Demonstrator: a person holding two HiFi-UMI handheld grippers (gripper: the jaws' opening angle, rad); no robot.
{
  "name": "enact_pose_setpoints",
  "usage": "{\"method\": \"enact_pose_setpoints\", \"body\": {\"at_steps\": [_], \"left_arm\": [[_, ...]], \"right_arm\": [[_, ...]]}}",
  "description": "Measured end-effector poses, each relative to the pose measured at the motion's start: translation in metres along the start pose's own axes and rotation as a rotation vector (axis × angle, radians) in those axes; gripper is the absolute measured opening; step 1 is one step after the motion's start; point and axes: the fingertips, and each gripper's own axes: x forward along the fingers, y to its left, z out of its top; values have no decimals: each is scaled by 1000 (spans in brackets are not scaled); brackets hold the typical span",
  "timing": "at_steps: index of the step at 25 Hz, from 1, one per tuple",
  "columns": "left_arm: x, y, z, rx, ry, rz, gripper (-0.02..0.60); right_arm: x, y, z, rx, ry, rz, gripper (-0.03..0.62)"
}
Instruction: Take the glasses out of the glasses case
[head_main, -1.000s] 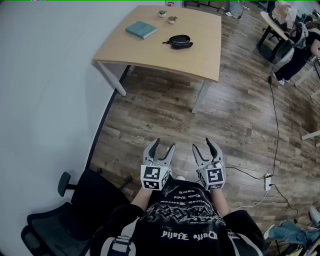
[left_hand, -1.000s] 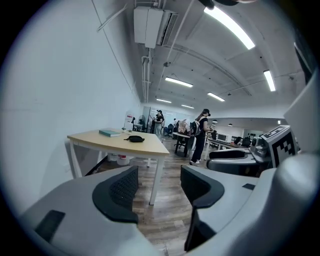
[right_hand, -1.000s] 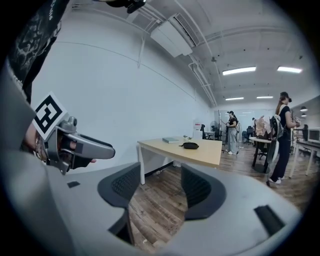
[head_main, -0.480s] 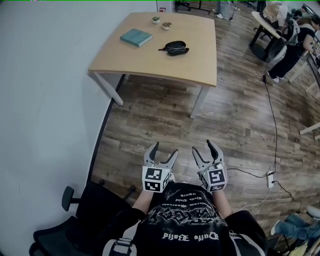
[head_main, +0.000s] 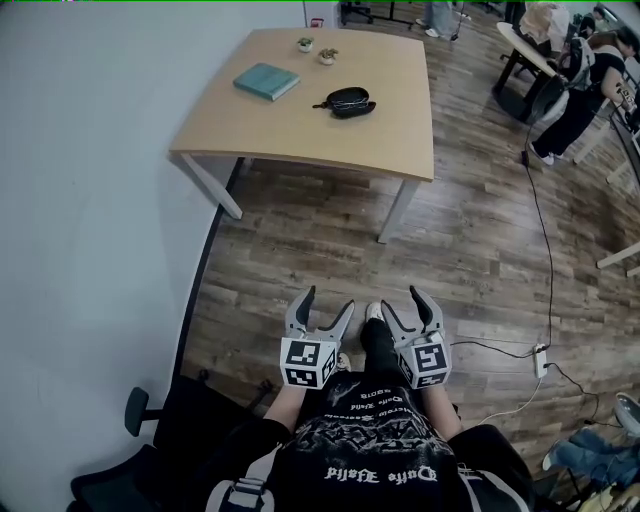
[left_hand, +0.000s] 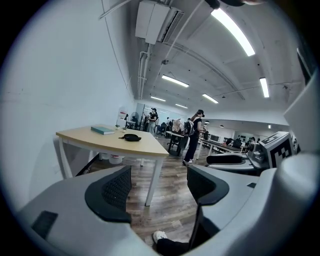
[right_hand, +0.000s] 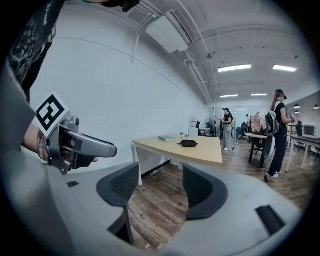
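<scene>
Jaws of left gripper (head_main: 328, 300), right gripper (head_main: 403, 301) just opened, empty; glasses case (head_main: 348, 101) far ahead.

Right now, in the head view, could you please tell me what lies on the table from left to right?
Book → small pot → glasses case. The second pot overlaps the case's left end, so I leave it out.

The left gripper (head_main: 328, 300) and right gripper (head_main: 401, 300) are held side by side close to the body, well short of the table (head_main: 300, 130), aimed toward it and tipped slightly down. Both pairs of jaws have just been opening and stand wide, nothing between them.
</scene>
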Motion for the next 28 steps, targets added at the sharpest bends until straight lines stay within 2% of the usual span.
{"method": "enact_pose_setpoints", "body": {"at_steps": [5,13,16,21,28], "left_arm": [[34,13,10,-7,-10,31,356],[118,19,44,-18,-21,48,356],[146,28,54,-32,-19,75,356],[188,29,77,-60,-67,95,356],[239,23,91,-45,-64,123,356]], "right_arm": [[37,-36,5,17,-14,9,285],[109,-114,30,-9,-21,39,285],[136,-130,37,-23,-18,67,285],[171,-160,51,-36,-30,120,285],[207,-203,55,-28,-30,178,285]]}}
